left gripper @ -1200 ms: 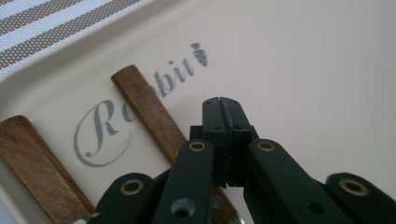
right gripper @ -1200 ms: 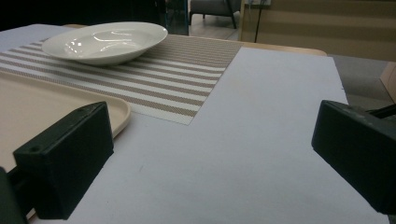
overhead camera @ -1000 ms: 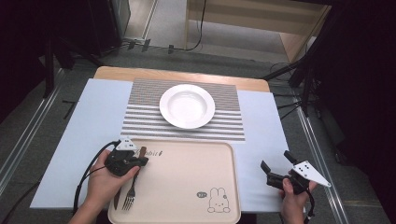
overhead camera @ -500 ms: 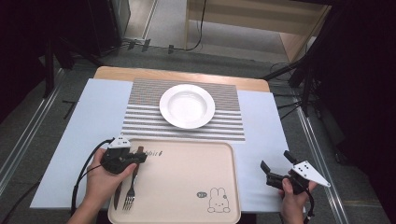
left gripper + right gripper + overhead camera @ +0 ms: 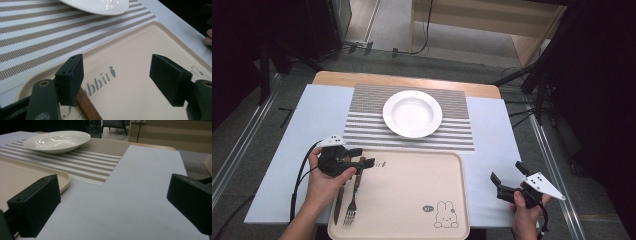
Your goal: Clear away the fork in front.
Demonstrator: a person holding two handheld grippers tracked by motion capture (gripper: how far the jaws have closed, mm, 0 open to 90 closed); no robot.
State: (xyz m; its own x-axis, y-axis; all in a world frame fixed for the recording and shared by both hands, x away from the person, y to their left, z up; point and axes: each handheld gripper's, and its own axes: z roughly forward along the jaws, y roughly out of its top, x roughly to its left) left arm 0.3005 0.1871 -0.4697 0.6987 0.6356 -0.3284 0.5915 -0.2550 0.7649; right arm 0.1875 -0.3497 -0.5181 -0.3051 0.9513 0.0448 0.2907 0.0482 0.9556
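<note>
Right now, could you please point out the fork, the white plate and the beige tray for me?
fork (image 5: pixel 350 209): high view, on its metal neck above the tines.
white plate (image 5: pixel 412 113): high view, on the middle of its bowl.
beige tray (image 5: pixel 412 190): high view, on its bare floor.

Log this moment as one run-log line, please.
left gripper: jaws just opening, over fork handle | right gripper: open, empty | fork: on tray | plate: on placemat

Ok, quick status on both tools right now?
Left tool: jaws have just been opening, nothing gripped; the wooden-handled fork lies on the tray beneath it.
Right tool: open, holding nothing, over the white mat.
</note>
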